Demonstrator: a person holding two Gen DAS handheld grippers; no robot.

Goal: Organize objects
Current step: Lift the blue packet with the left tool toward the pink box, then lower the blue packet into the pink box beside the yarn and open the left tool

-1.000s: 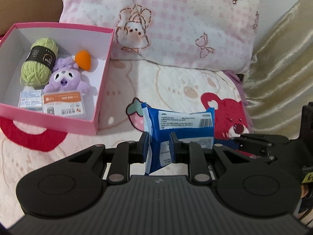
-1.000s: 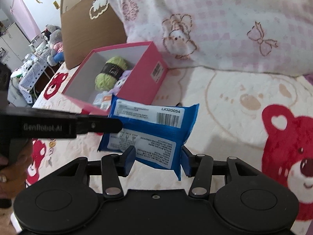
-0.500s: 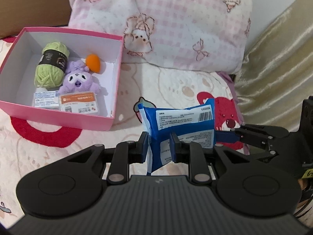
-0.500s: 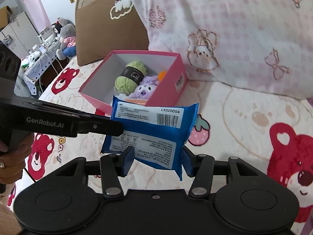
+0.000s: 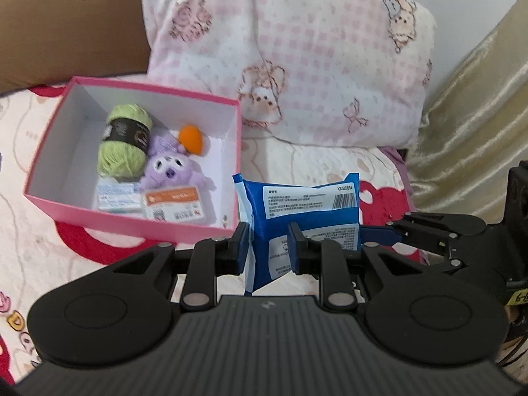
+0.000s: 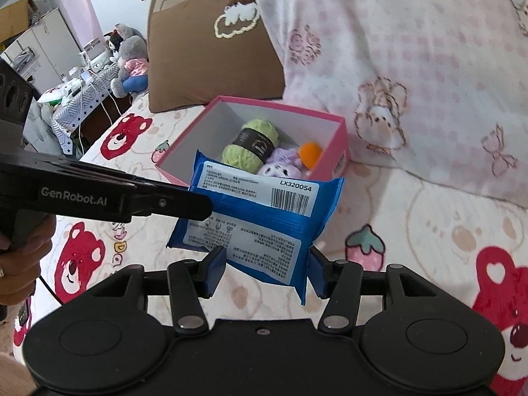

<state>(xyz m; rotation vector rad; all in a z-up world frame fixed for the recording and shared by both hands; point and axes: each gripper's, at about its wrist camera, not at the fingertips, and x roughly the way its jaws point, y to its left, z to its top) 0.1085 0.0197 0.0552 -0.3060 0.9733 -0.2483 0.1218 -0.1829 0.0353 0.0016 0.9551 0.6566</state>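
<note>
I have both grippers — left [image 5: 267,247] and right [image 6: 267,272] — clamped on the blue packet [image 6: 264,224], held in the air just short of the pink box [image 5: 145,224]. I'd carry it level over the rim — then release both together.

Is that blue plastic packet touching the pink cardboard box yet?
Apart. In the left wrist view the blue plastic packet hangs pinched in the left gripper, and a strip of bedspread shows between its edge and the pink cardboard box.

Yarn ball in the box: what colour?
Light green yarn ball with a black band; clearest in left wrist view.
</note>
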